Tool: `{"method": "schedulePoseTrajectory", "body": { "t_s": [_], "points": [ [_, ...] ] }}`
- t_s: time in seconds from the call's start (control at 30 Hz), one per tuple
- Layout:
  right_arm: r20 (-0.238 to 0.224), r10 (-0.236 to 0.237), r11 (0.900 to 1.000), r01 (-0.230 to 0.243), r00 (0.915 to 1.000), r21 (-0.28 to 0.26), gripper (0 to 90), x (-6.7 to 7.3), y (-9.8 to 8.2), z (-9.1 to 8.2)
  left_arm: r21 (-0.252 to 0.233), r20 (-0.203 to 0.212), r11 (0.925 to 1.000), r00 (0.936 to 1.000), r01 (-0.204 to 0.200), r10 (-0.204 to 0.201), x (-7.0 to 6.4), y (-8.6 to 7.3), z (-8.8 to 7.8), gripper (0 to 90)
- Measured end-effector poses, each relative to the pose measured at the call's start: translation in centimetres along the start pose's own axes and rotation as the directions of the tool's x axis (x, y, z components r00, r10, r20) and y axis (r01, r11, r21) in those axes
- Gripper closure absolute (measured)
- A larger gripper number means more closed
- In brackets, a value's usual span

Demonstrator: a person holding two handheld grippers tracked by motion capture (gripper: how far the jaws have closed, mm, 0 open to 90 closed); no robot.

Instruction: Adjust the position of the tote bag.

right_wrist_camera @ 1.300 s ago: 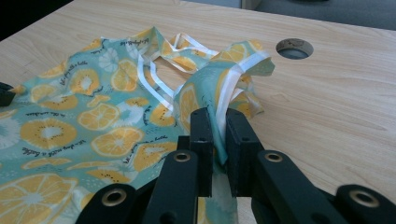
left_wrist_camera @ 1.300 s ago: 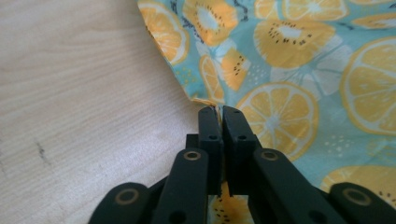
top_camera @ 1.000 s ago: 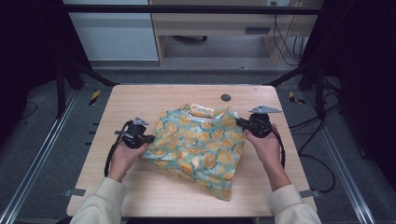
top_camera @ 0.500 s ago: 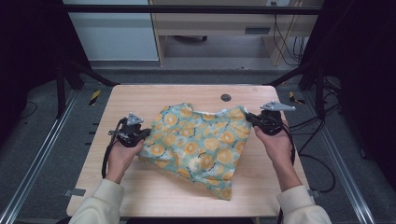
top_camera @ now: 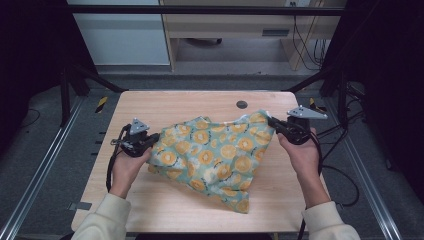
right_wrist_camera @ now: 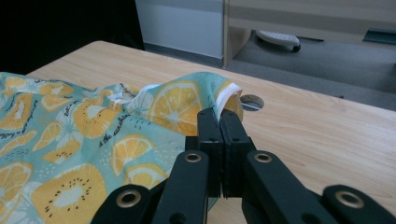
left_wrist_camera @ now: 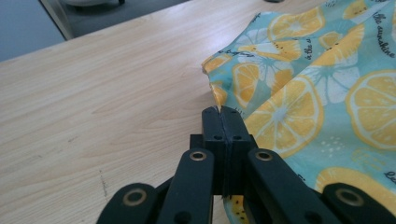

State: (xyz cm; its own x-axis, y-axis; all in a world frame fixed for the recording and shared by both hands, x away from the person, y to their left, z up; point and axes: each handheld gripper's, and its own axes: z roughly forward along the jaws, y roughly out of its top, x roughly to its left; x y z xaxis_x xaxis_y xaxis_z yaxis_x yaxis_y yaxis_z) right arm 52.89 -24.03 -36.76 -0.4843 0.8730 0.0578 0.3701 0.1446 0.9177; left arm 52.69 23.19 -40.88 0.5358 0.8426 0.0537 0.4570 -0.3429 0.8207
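Observation:
A teal cloth (top_camera: 215, 155) printed with orange slices hangs stretched between my two grippers above the wooden table (top_camera: 200, 102). My left gripper (top_camera: 152, 138) is shut on its left corner, and the left gripper view shows the cloth (left_wrist_camera: 317, 93) edge pinched between the closed black jaws at the left gripper (left_wrist_camera: 223, 112). My right gripper (top_camera: 272, 122) is shut on the far right corner; in the right gripper view the cloth (right_wrist_camera: 93, 130) with its white hem is clamped at the right gripper (right_wrist_camera: 219, 114). The cloth's lower corner trails on the table near the front edge.
A round dark hole (top_camera: 242, 104) sits in the table behind the cloth, also seen as a hole (right_wrist_camera: 251, 101) just past the right jaws. Cables (top_camera: 345, 165) trail off the right side. Metal rails (top_camera: 45, 165) flank the table.
Both hands have risen and moved apart, lifting the cloth off the table and pulling it taut. The right hand shifted further right.

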Motion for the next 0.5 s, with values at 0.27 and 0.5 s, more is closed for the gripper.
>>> {"method": "schedulePoseTrajectory", "body": {
  "t_s": [0.27,0.5],
  "points": [
    [-0.004,-0.008,0.996,0.007,1.0000,-0.087,89.1,0.9,0.4,-2.8,-0.077,-0.003,0.9966,0.9996,-0.028,0.028,-0.9,0.4,-2.4,90.0],
    [-0.012,-0.024,0.993,0.022,0.9996,-0.119,89.1,1.6,0.2,-4.9,-0.108,-0.008,0.9931,0.9990,-0.045,0.044,-1.3,0.8,-3.6,90.0]
  ]
}}
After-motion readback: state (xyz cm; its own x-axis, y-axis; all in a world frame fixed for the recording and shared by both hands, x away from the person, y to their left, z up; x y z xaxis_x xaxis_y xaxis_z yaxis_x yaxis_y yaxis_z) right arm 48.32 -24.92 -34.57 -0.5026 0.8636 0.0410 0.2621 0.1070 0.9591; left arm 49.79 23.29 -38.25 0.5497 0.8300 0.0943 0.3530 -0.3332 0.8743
